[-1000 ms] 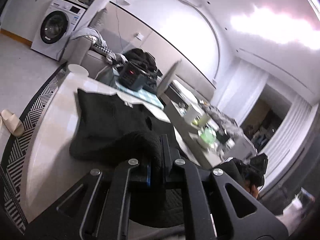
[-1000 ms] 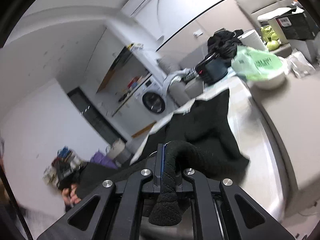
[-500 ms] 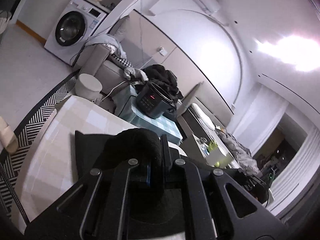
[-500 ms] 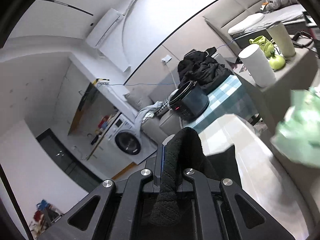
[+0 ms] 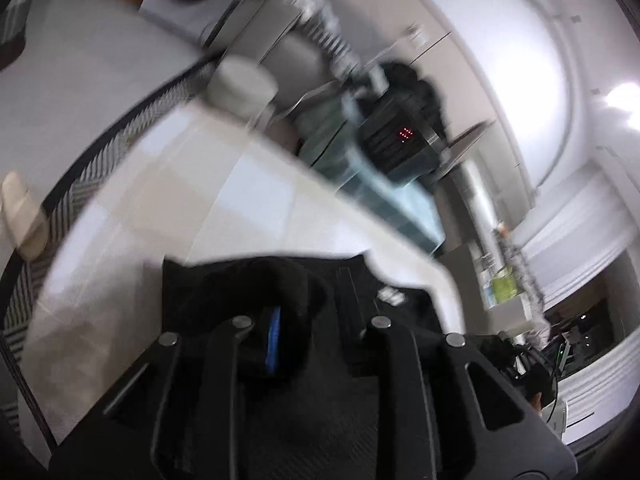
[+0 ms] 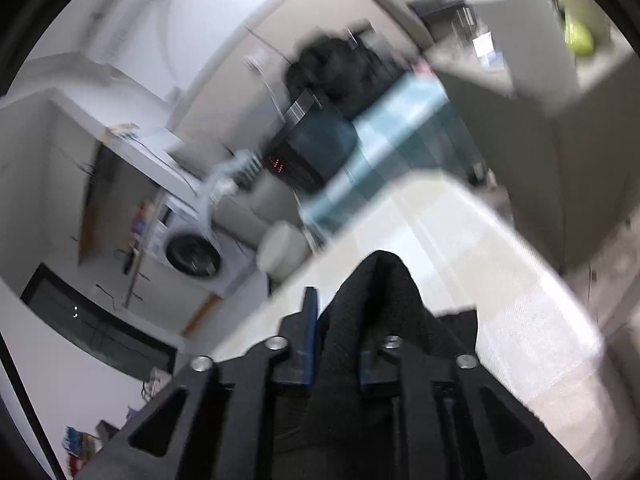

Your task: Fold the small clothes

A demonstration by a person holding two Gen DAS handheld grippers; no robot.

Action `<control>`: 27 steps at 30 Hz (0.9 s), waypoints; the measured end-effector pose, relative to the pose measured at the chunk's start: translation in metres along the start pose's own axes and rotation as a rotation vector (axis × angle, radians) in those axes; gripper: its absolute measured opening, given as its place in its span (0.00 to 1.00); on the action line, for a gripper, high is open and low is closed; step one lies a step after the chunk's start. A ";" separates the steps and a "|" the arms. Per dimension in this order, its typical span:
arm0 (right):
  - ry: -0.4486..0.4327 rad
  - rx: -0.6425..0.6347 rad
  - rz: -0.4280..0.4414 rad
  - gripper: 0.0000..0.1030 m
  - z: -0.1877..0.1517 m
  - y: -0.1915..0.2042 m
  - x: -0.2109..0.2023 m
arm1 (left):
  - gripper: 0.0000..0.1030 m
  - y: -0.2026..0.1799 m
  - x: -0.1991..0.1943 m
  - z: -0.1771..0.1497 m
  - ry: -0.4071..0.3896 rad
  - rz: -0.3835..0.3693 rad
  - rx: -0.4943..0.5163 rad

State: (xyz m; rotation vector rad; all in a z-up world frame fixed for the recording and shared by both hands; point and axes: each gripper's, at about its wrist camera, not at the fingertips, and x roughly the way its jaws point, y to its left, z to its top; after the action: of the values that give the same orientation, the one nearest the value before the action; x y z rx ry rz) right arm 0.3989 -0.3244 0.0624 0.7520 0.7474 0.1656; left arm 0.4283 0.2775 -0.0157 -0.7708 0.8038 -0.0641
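Between each pair of tongs a bunch of the black garment stands up, the rest lying flat on the pale surface directly under and ahead of you. Your left tongs and right tongs are both easing open, cloth between the jaws and not plainly clamped. Neither hand looks nearer; both sit right over the fold.

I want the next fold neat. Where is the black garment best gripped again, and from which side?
Grip the black garment at its folded far edge, coming in low from the near side; it lies flat on the white table, and that raised edge looks easiest to pinch.
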 end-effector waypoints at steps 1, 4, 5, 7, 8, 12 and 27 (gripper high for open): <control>0.030 0.010 -0.018 0.25 -0.003 -0.005 0.008 | 0.23 0.003 0.005 -0.002 0.012 0.016 0.004; 0.058 -0.025 -0.045 0.33 -0.013 -0.013 0.015 | 0.35 0.009 0.007 -0.008 0.000 0.018 0.029; 0.065 -0.037 -0.055 0.39 -0.017 -0.014 0.015 | 0.38 0.010 0.005 -0.009 -0.001 0.026 0.034; 0.077 -0.058 -0.053 0.42 -0.022 -0.017 0.015 | 0.46 0.012 0.000 -0.015 0.004 0.027 0.034; 0.085 -0.077 -0.058 0.42 -0.024 -0.017 0.016 | 0.46 0.012 0.002 -0.016 0.023 0.033 0.040; 0.093 -0.100 -0.065 0.42 -0.032 -0.022 0.017 | 0.46 0.014 -0.010 -0.034 0.045 0.048 0.073; 0.162 -0.055 -0.087 0.33 -0.042 -0.034 0.016 | 0.46 0.008 -0.041 -0.075 0.144 0.045 0.066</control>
State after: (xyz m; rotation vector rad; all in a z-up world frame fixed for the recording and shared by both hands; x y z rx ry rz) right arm 0.3782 -0.3194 0.0106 0.6574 0.9248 0.1695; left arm 0.3470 0.2526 -0.0282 -0.6909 0.9505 -0.1063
